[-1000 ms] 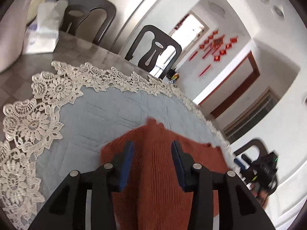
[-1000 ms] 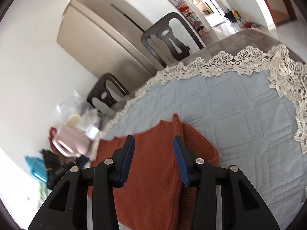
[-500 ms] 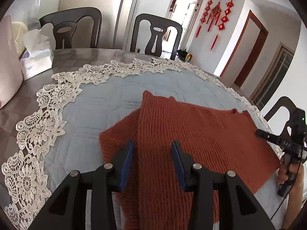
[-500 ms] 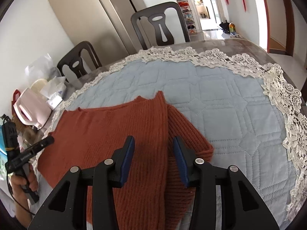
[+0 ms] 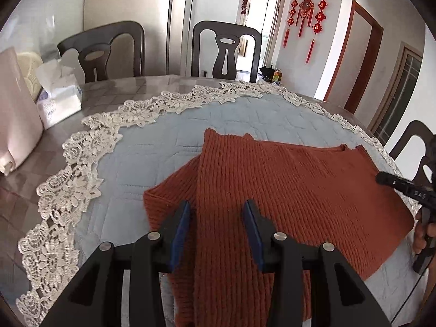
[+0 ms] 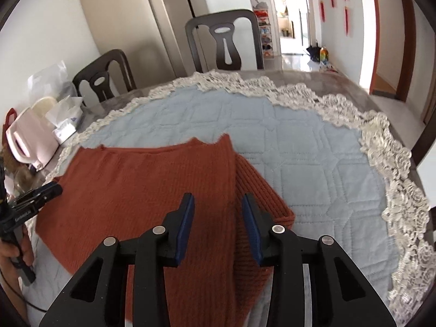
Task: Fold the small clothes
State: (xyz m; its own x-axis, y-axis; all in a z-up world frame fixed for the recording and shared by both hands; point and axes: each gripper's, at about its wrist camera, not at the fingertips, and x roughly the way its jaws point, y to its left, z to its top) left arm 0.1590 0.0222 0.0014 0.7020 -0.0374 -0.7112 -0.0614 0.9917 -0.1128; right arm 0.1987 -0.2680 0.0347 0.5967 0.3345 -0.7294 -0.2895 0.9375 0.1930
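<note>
A rust-orange knitted sweater (image 5: 286, 190) lies flat on the blue quilted table cover (image 5: 163, 150), with one sleeve folded in under each side edge. My left gripper (image 5: 216, 212) is open and empty above the sweater's left folded edge. My right gripper (image 6: 218, 207) is open and empty above the sweater (image 6: 152, 190) at its right folded edge, where the sleeve (image 6: 259, 190) sticks out. The other gripper shows at the right edge of the left wrist view (image 5: 403, 188) and at the left edge of the right wrist view (image 6: 32, 199).
The cover has a white lace border (image 5: 68, 185) on a grey table. A tissue box (image 5: 58, 100) and a pink kettle (image 6: 27, 141) stand at the table's left side. Dark chairs (image 5: 226, 51) stand behind the table.
Both grippers have pulled back and up from the sweater and levelled out. The sweater now lies flat in full view with both sides folded in. Both jaws stay open.
</note>
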